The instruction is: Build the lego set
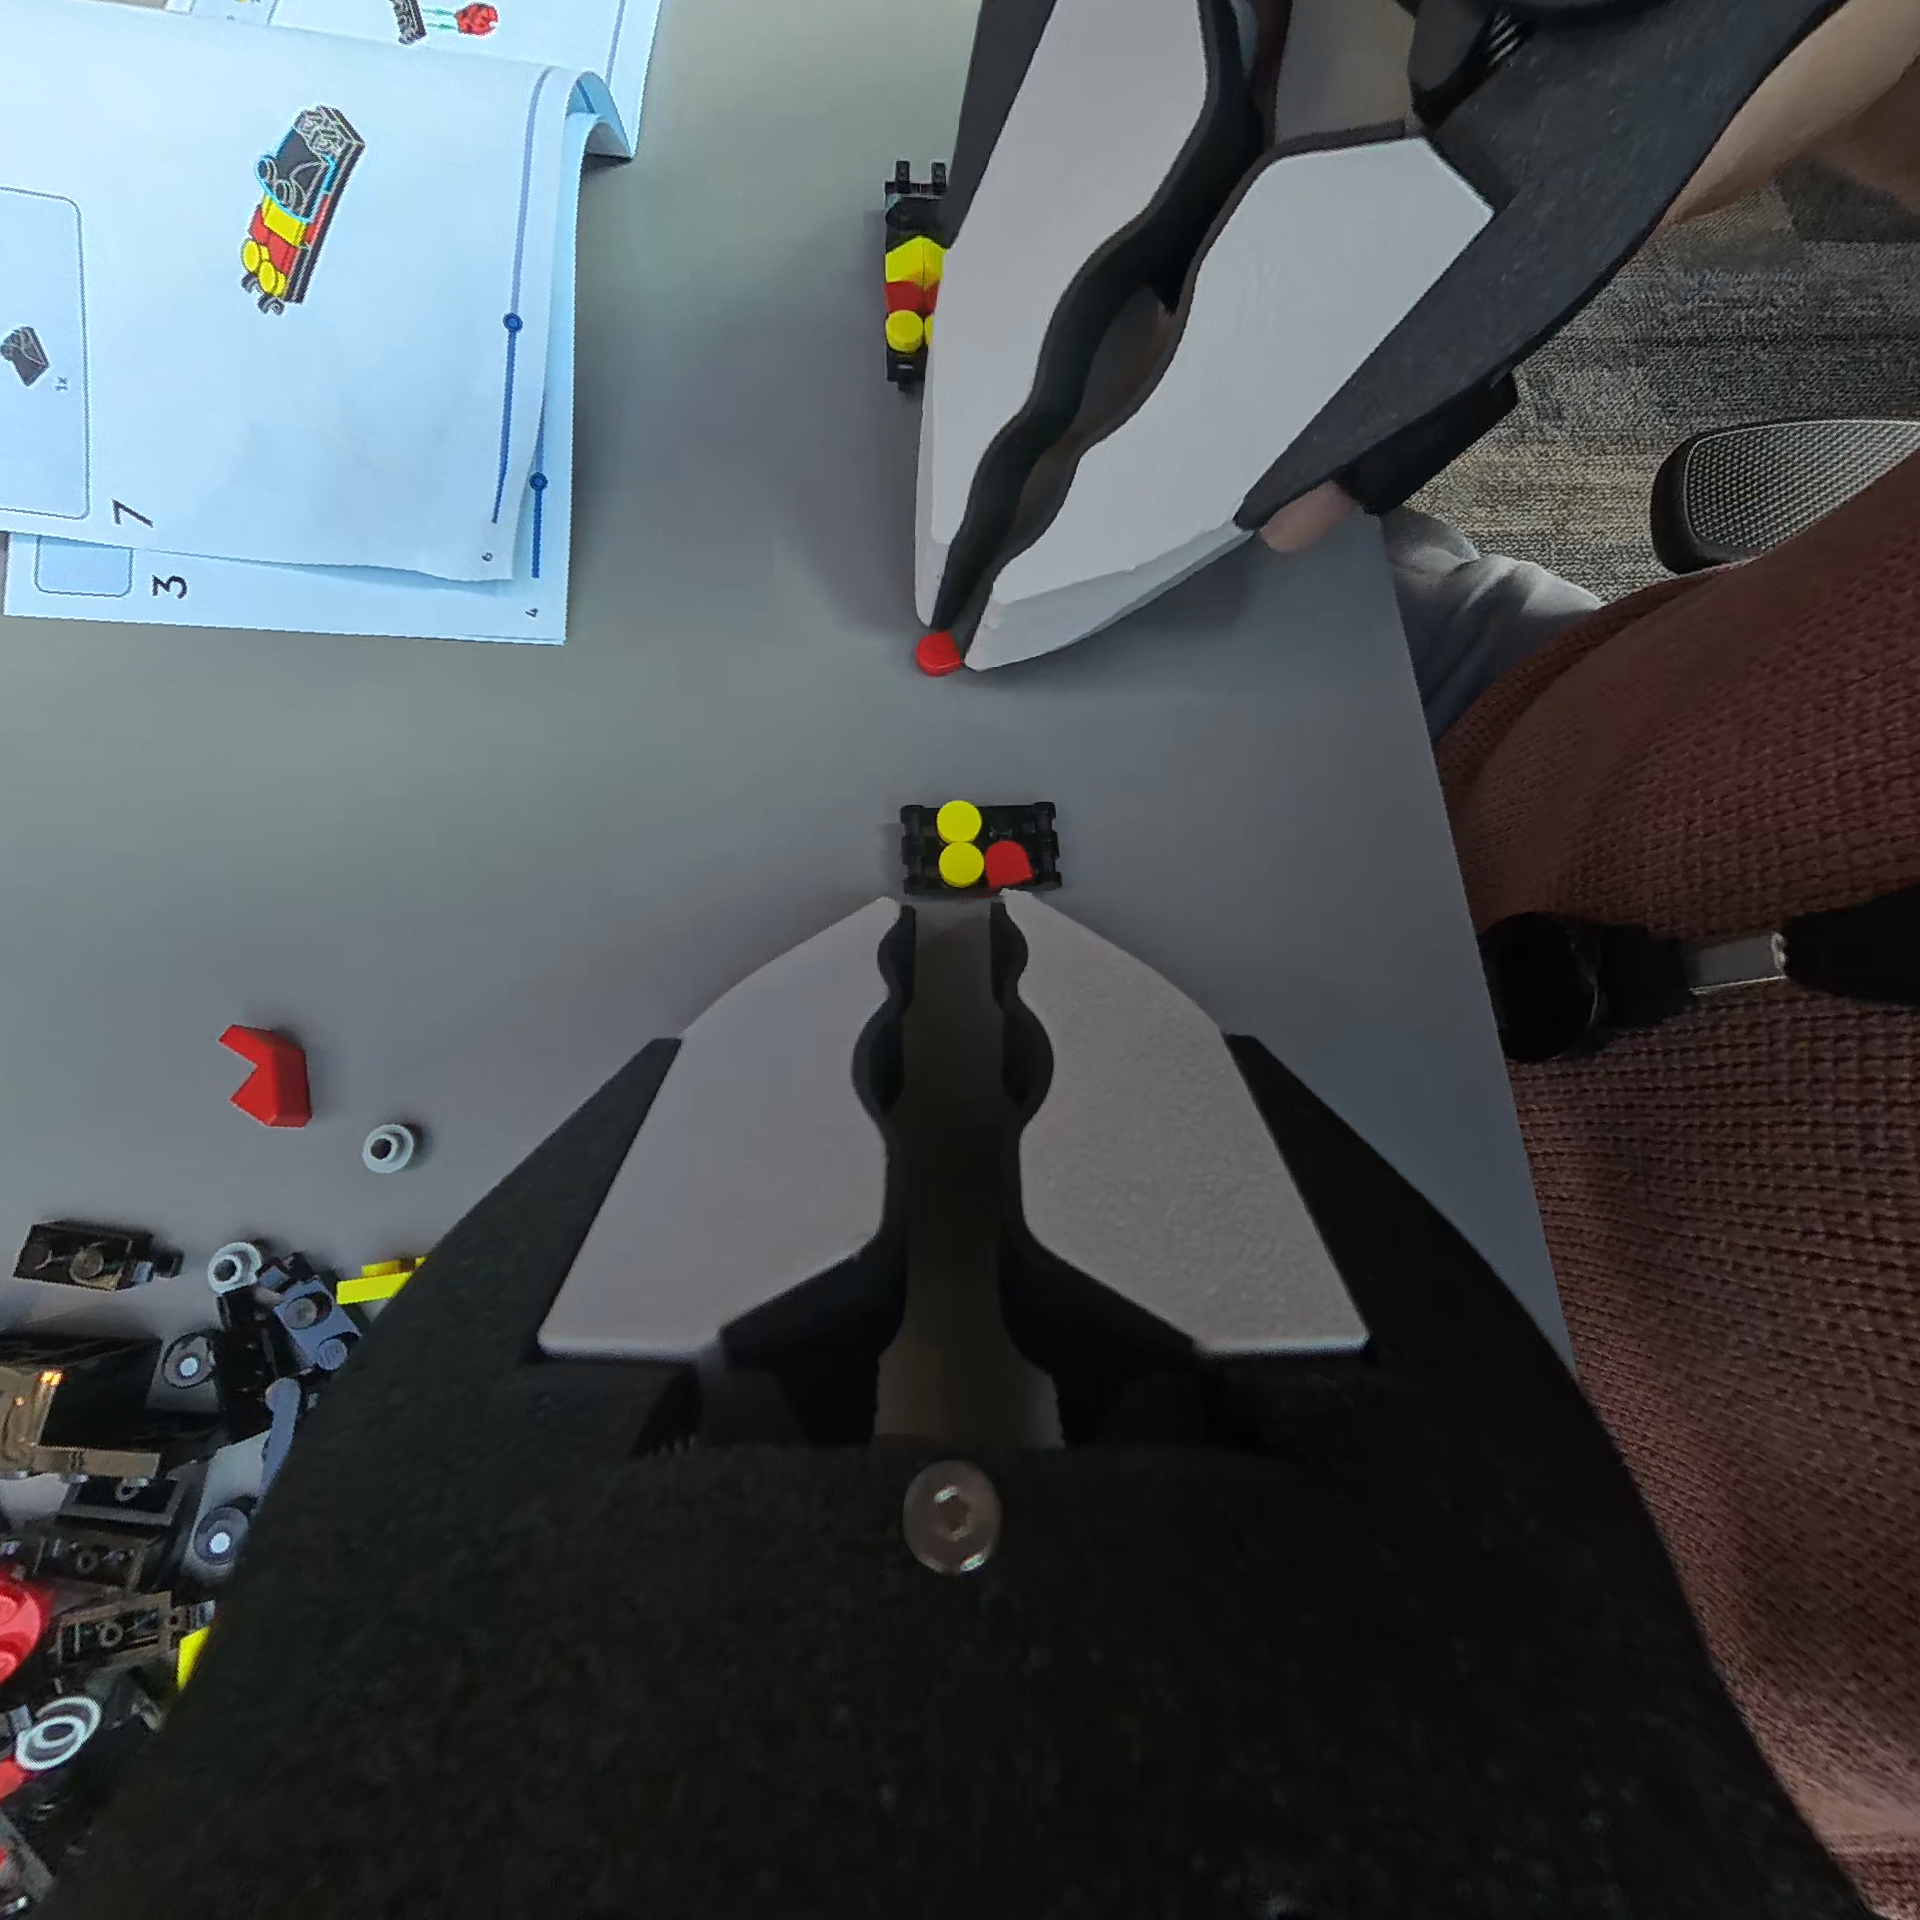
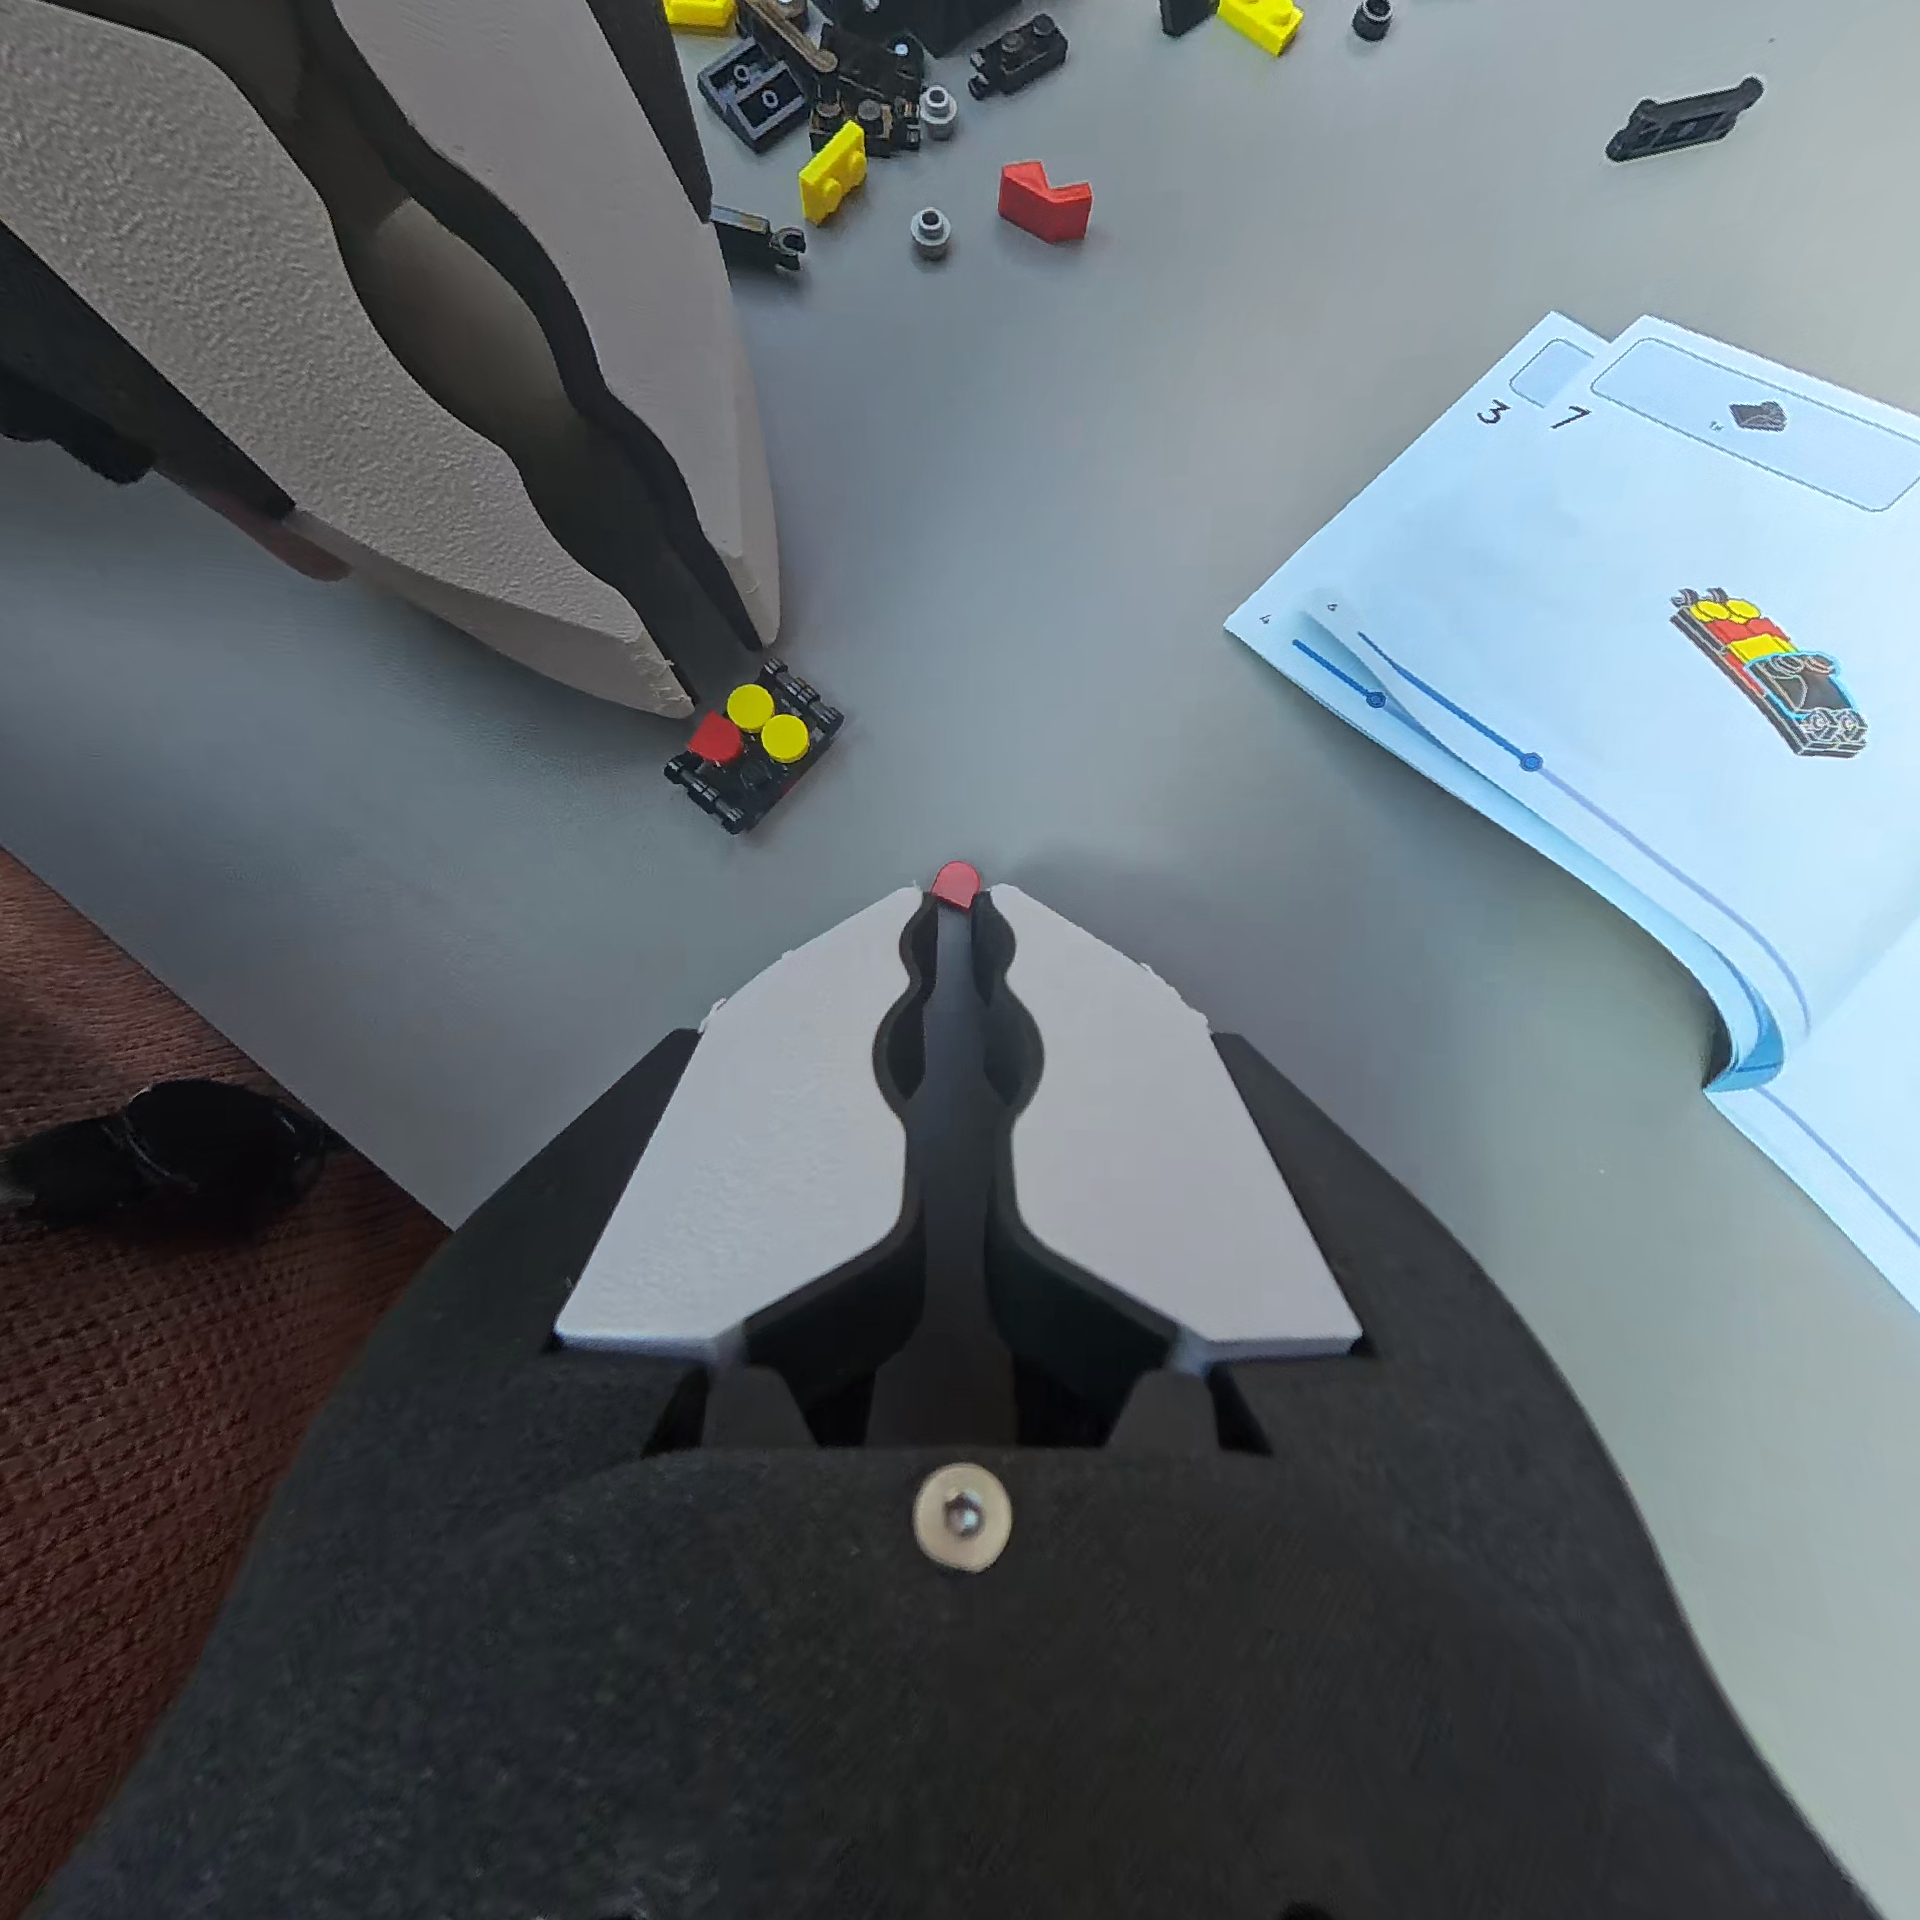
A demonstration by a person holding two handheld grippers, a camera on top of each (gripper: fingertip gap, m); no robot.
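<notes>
Gripper point(image 2: 956, 902) fingertips around smooth rounded red tile point(image 2: 955, 884)

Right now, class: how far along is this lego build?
Done: the small black base carries two yellow round tiles and one red piece. In hand: the right gripper pinches a small red piece. Left: the loose parts pile is unused.

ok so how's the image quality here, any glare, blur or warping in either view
Left wrist view: strong wide-angle bending, the table edge curves; the small black build is sharp, the loose brick pile soft at the frame's edge. Right wrist view: even soft light, faint shadow under the red piece, mild glare on the instruction booklet; no motion blur.
</notes>
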